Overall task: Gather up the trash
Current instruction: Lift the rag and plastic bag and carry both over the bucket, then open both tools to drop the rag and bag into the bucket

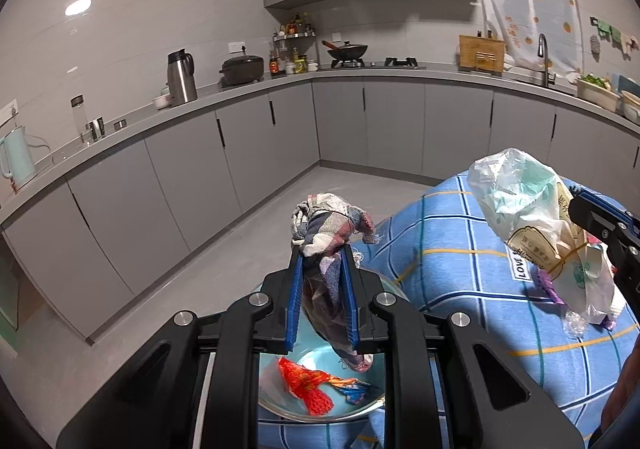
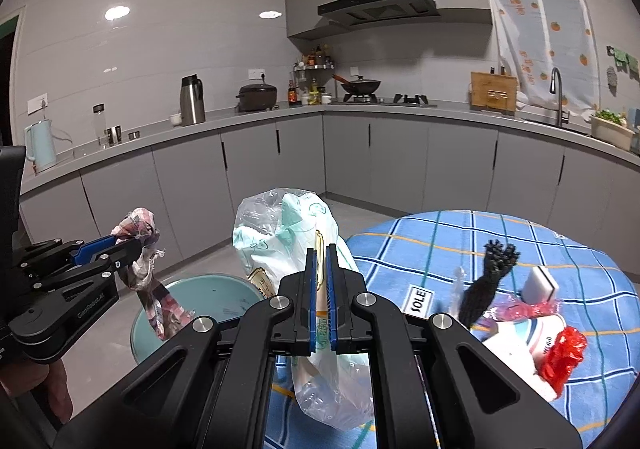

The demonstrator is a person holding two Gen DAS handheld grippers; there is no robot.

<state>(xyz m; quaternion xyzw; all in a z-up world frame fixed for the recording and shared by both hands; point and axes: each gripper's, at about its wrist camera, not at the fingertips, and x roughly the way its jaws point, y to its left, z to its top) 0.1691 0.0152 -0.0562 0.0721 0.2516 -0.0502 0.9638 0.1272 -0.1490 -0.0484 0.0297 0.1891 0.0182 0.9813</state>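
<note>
My left gripper (image 1: 323,249) is shut on a crumpled plaid rag (image 1: 328,225) and holds it over a teal bin (image 1: 320,409) beside the table. The bin holds red netting (image 1: 308,385) and a blue wrapper (image 1: 356,395). In the right wrist view the left gripper (image 2: 128,243) holds the rag (image 2: 138,229) above the bin (image 2: 208,297). My right gripper (image 2: 321,253) is shut on a clear plastic bag with printed packaging (image 2: 280,233), held above the table edge. The bag also shows in the left wrist view (image 1: 532,217).
A round table with a blue checked cloth (image 2: 560,249) holds black netting (image 2: 488,281), a white sponge (image 2: 540,283), a white cup (image 2: 520,341) and a red plastic bag (image 2: 564,357). Grey kitchen cabinets (image 2: 400,157) line the far walls across a grey floor.
</note>
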